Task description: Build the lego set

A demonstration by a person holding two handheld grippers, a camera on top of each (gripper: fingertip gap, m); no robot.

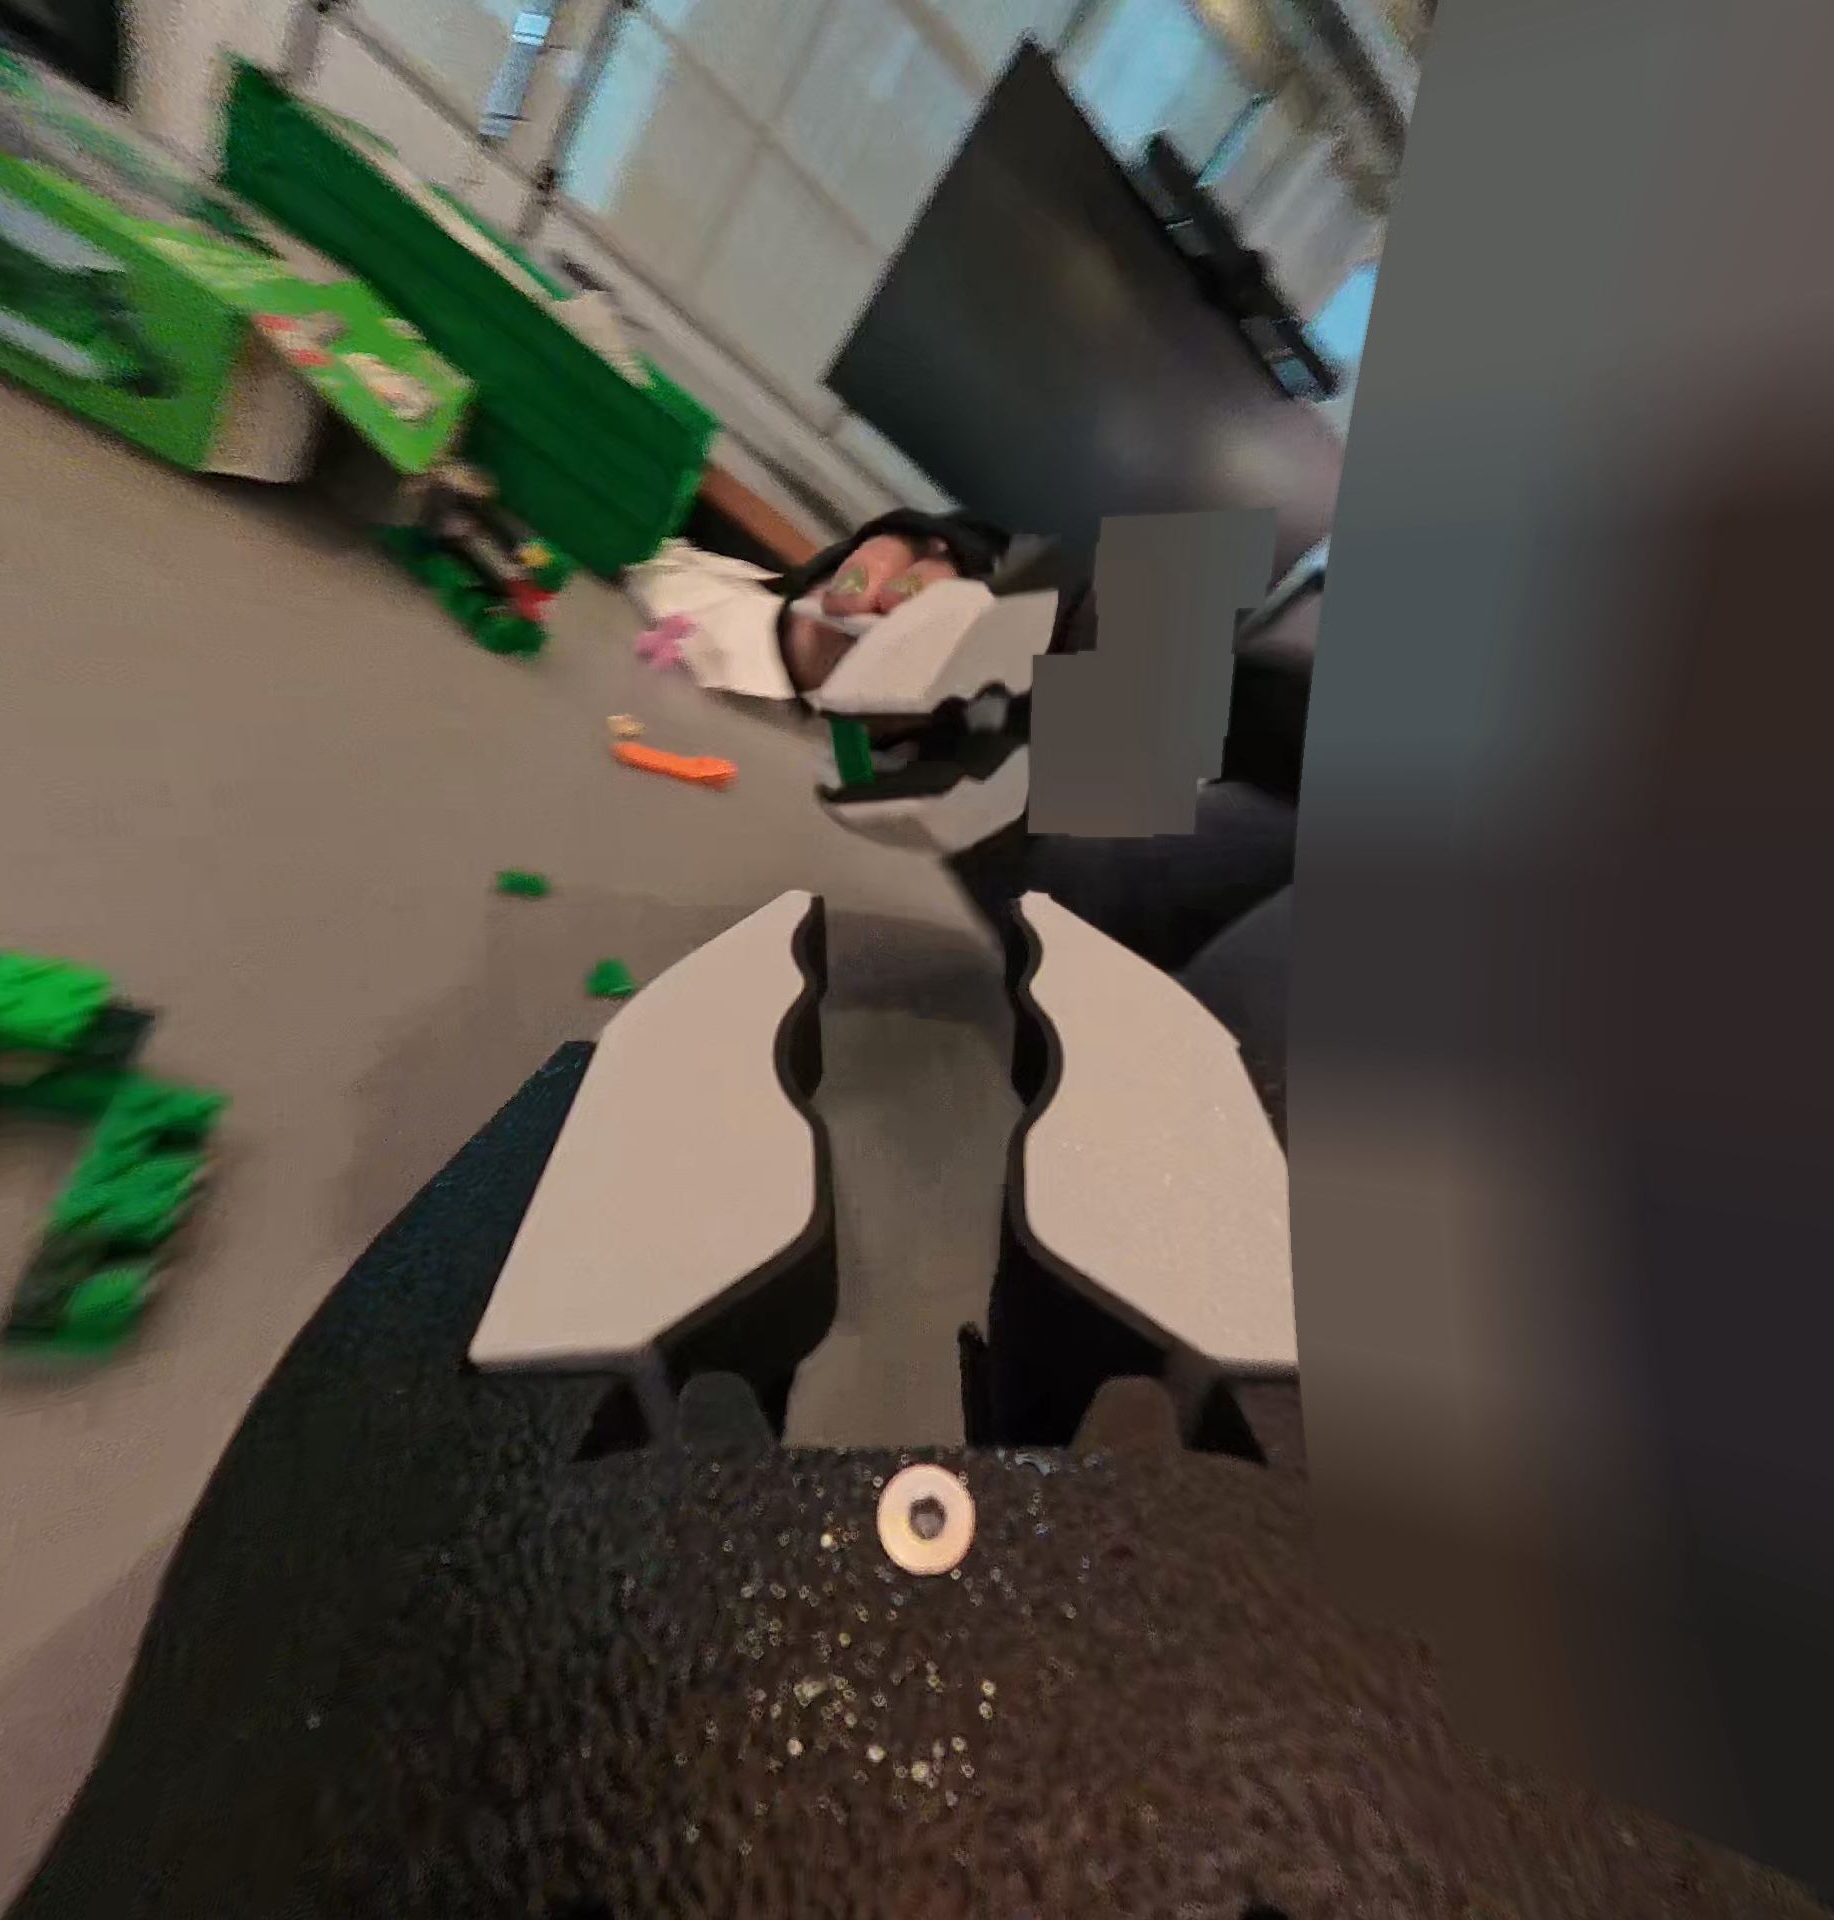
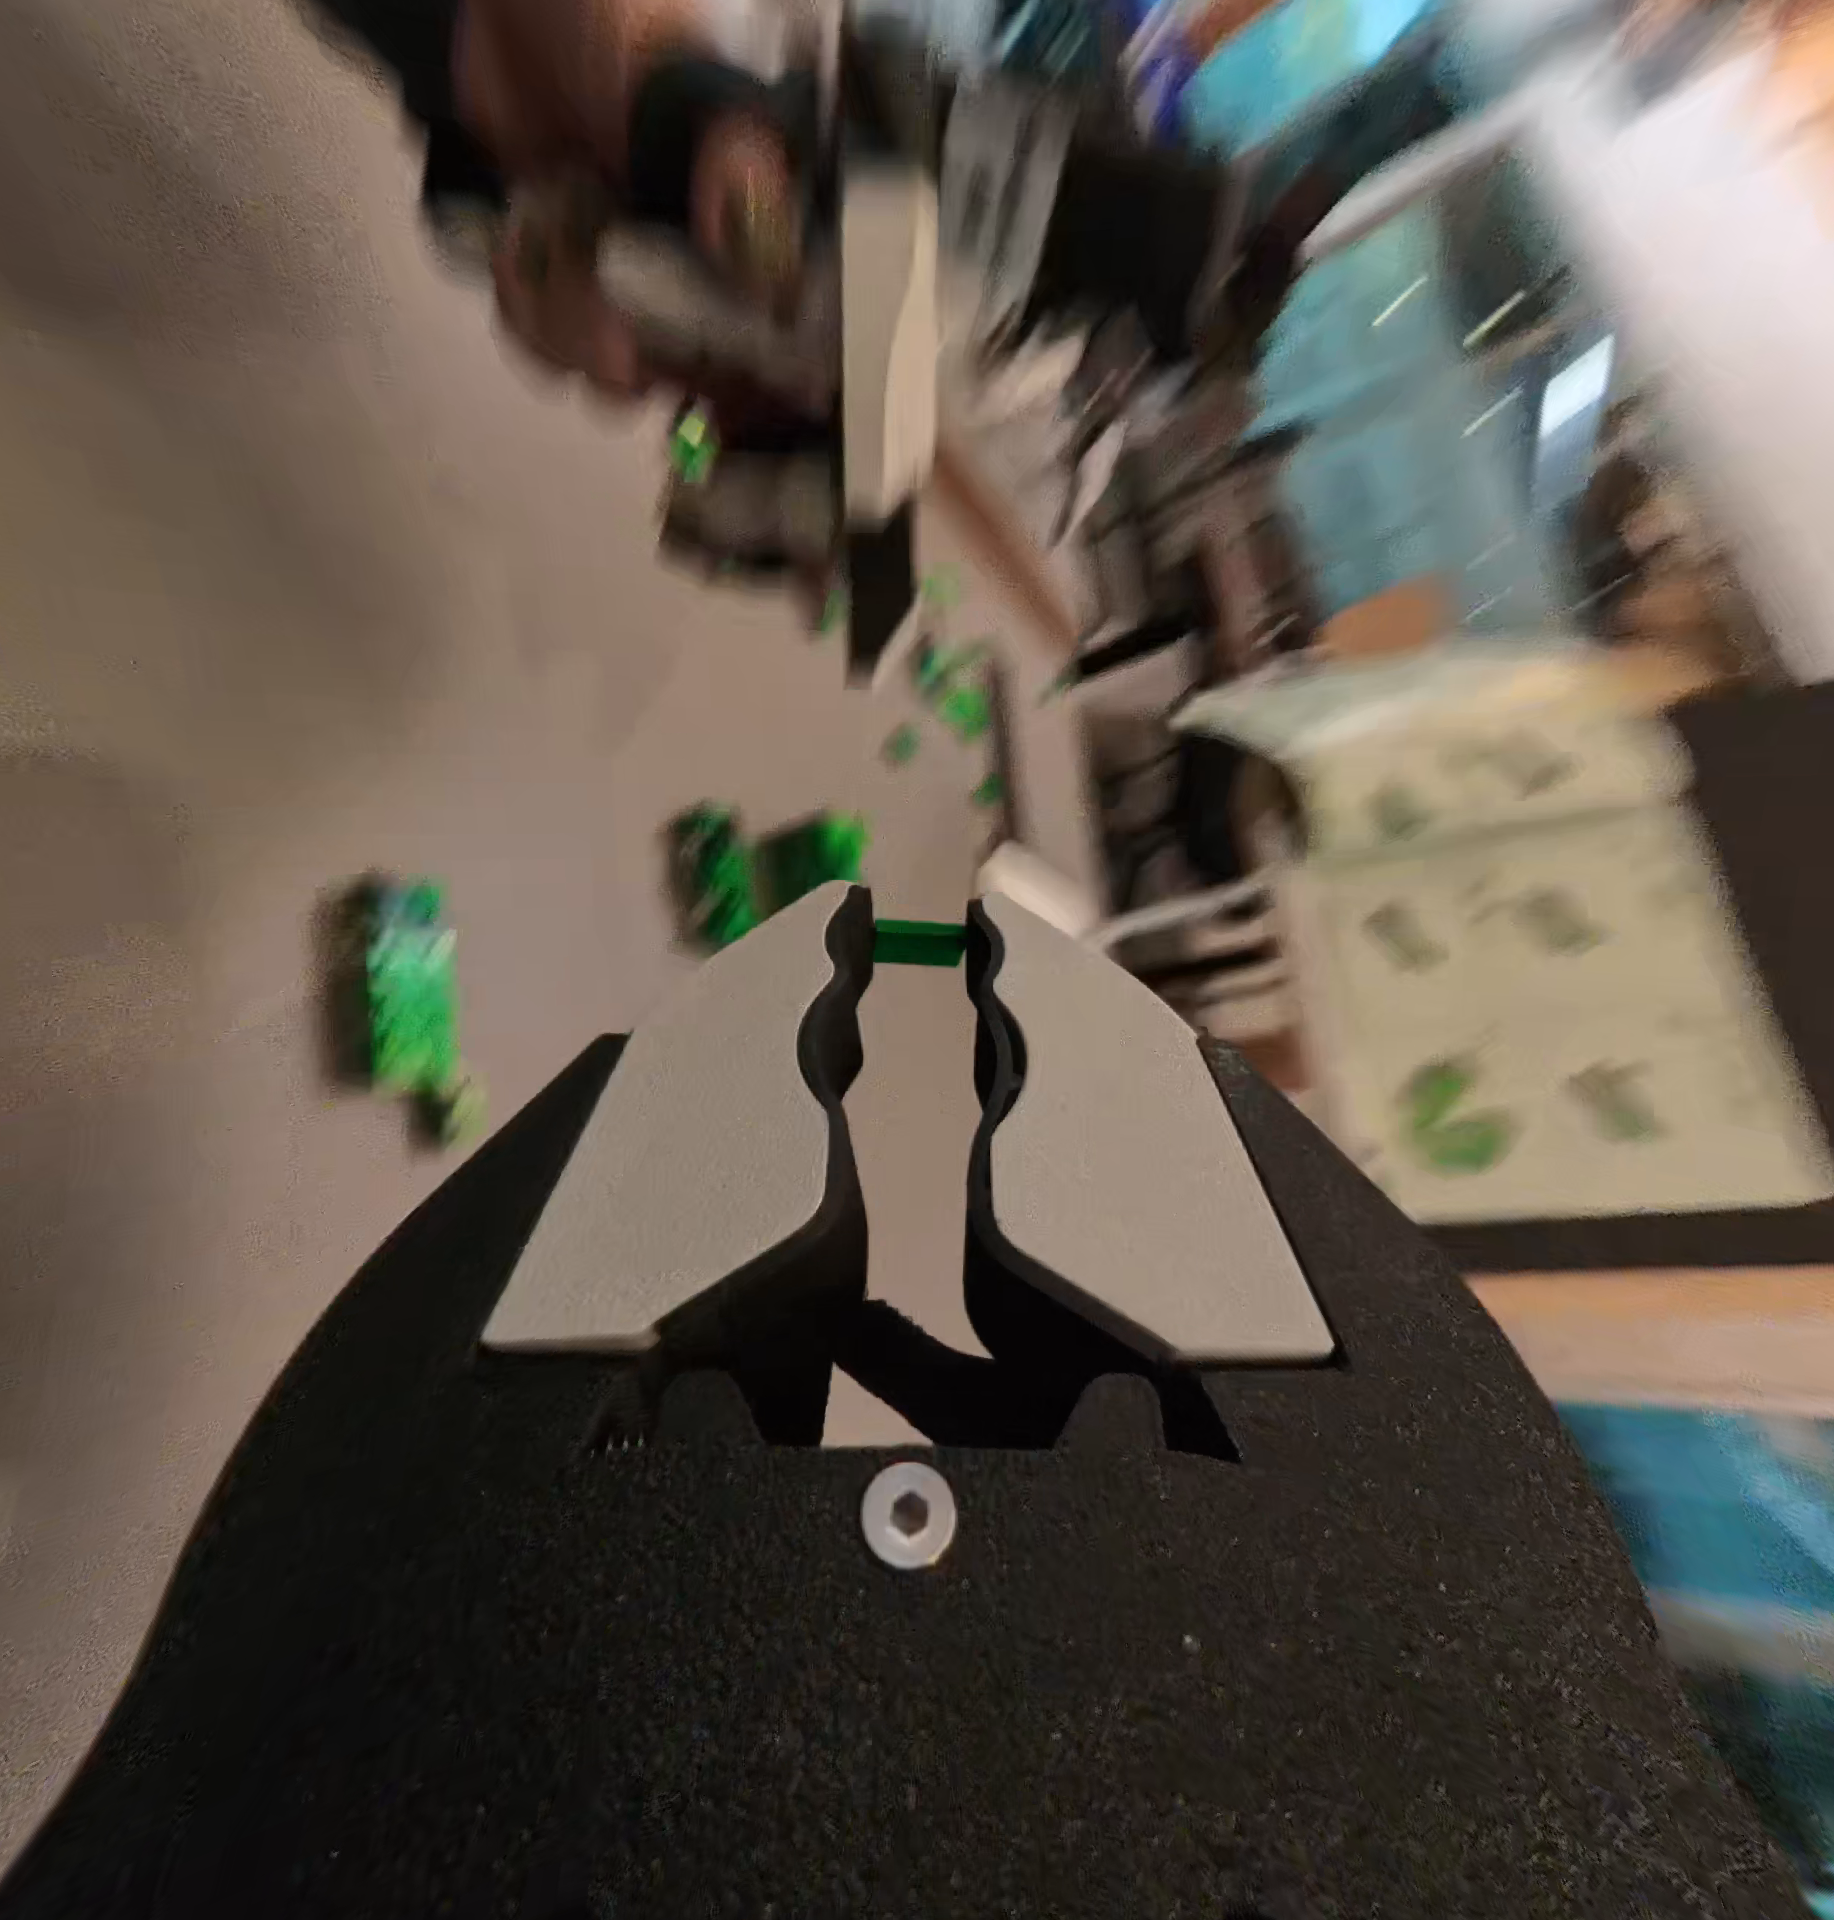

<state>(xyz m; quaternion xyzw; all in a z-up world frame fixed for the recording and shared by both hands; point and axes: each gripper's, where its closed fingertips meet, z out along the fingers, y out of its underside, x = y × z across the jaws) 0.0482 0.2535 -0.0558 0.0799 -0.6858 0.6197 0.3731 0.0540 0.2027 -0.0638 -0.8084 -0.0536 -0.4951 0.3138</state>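
Note:
My right gripper point(image 2: 918, 935) is shut on a small green lego piece point(image 2: 918, 943) held across its fingertips, above the table. The same gripper shows farther off in the left wrist view point(image 1: 861, 748), with the green piece point(image 1: 851, 750) between its white fingers. My left gripper point(image 1: 913, 914) is open and empty above the grey table point(image 1: 269, 831). A partly built green lego assembly point(image 1: 92, 1143) lies at the left. Loose green pieces point(image 1: 523, 883) lie ahead of the left gripper. The right wrist view is heavily blurred, with green pieces point(image 2: 404, 997) on the table below.
A green lego box point(image 1: 165, 332) and a dark green bin point(image 1: 477, 364) stand at the back left. An orange tool point(image 1: 674, 764) and a pink piece point(image 1: 664, 639) lie mid-table. A printed instruction sheet point(image 2: 1515, 935) lies at the right. A dark screen point(image 1: 1079, 291) stands behind.

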